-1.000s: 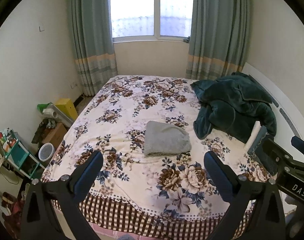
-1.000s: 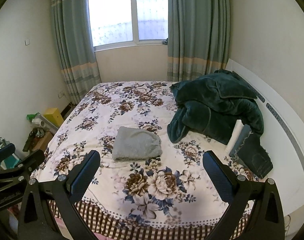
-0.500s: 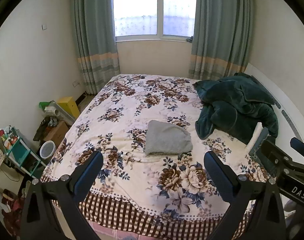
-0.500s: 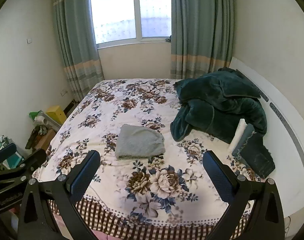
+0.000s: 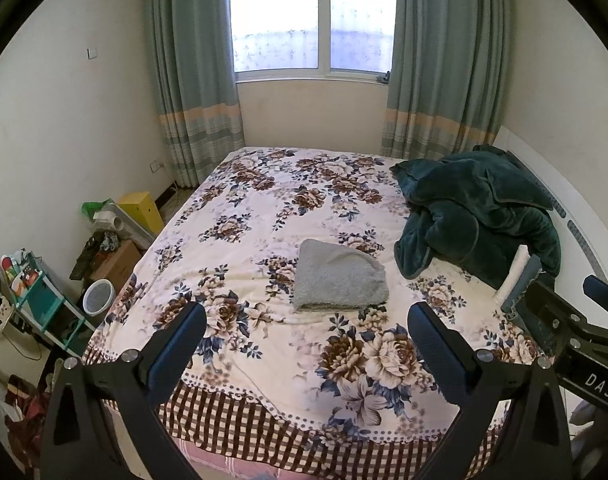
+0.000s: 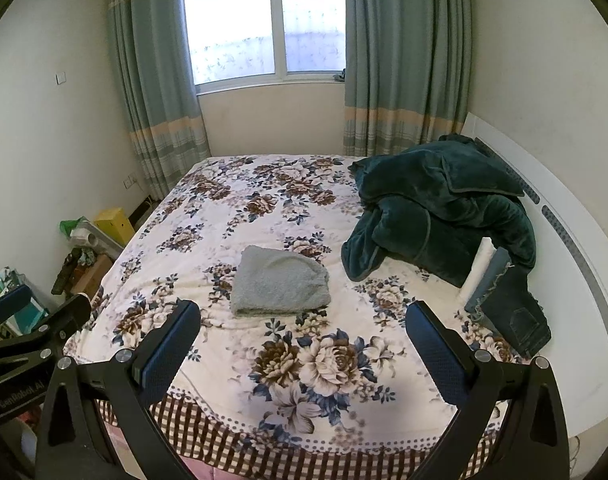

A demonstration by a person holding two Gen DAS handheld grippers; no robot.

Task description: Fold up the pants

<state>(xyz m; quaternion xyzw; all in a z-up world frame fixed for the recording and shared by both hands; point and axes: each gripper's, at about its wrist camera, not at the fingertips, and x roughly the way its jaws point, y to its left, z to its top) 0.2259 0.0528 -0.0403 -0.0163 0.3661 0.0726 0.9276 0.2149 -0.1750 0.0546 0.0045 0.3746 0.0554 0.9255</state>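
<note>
The grey pants point(image 5: 340, 280) lie as a compact folded bundle in the middle of the floral bed point(image 5: 263, 208), edges roughly squared and nothing trailing, so the fold looks finished. Over the last second both views have drawn slightly back from the bed while the bundle has not moved, which suggests a retreat. The left gripper point(image 5: 306, 340) and right gripper point(image 6: 303, 338) hang spread apart and empty above the bed's near edge, clear of the bundle.

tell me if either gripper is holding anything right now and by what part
Nothing is held. The left gripper and right gripper are both open above the bed's near edge, short of the folded grey pants.
</note>
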